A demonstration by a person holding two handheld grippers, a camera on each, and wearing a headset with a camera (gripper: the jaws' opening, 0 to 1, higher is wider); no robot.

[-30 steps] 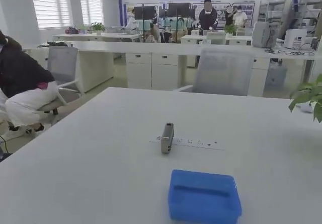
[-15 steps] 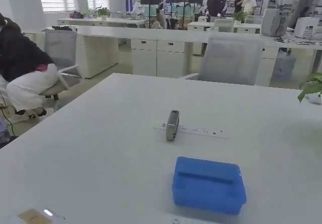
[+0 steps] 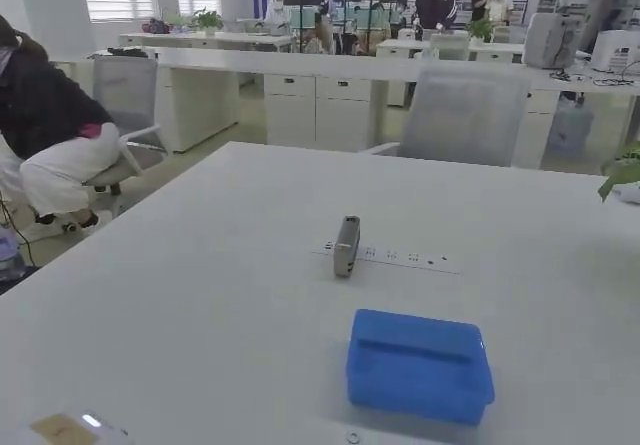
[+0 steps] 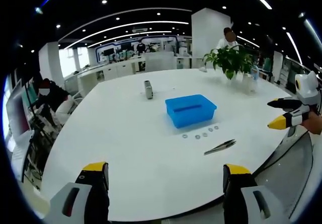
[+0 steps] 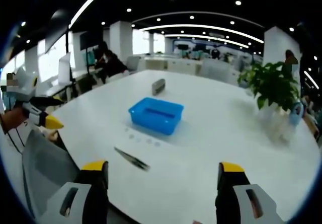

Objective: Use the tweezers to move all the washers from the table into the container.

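The left tool and the right tool are held wide open and empty, off the near edge of the worktop. The washers, perhaps five though too small to count surely, are laid in a row just beside the blue container. The tweezers are seen lying near them on the worktop.

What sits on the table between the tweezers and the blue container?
A short row of washers, seen in the left gripper view, between tweezers and container.
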